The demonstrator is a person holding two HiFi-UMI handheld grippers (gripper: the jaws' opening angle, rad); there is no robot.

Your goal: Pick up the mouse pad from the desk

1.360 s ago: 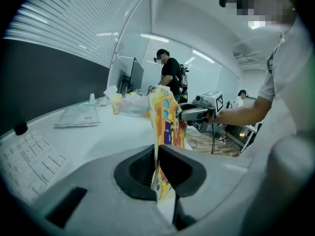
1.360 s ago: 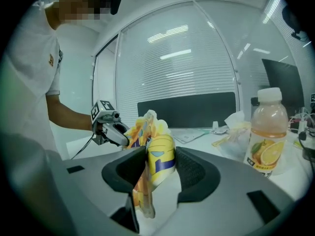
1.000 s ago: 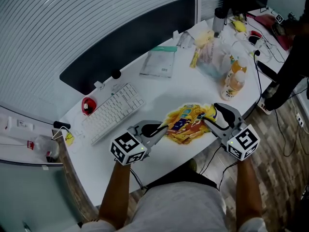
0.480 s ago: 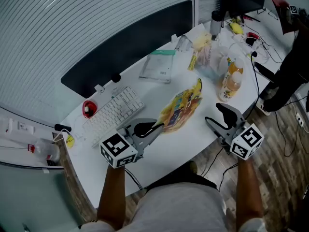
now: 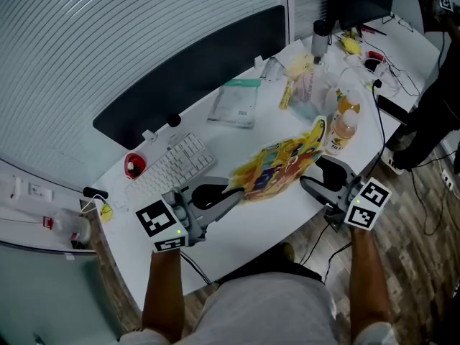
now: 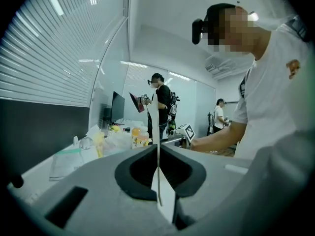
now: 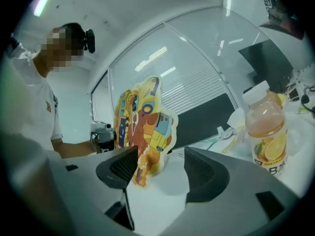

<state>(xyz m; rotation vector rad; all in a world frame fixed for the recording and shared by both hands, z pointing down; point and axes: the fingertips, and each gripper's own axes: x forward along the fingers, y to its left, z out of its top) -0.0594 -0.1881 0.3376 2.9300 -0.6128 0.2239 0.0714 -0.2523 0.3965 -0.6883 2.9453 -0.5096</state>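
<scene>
The mouse pad [image 5: 279, 165], yellow with cartoon prints, hangs tilted on edge above the white desk [image 5: 241, 228]. My left gripper [image 5: 234, 192] is shut on its near left end. In the left gripper view the pad [image 6: 158, 132] shows edge-on as a thin strip clamped between the jaws of that gripper [image 6: 158, 149]. My right gripper [image 5: 320, 175] stands open beside the pad's right end, not touching it. Its jaws have just been opening, with nothing between them. In the right gripper view the pad [image 7: 145, 124] stands upright just beyond my right gripper [image 7: 160, 163].
A white keyboard [image 5: 172, 165] lies left of the pad, with a red object [image 5: 132, 165] beyond it. An orange drink bottle [image 5: 343, 130] [image 7: 266, 136] stands close behind the right gripper. A bagged booklet [image 5: 237, 104] and clutter [image 5: 316, 77] fill the back right. A person [image 5: 435, 99] stands at the right.
The pad lay flat on the desk with a gripper at each end. Now the left gripper has lifted it up on edge, and the right gripper has come off it, jaws wider.
</scene>
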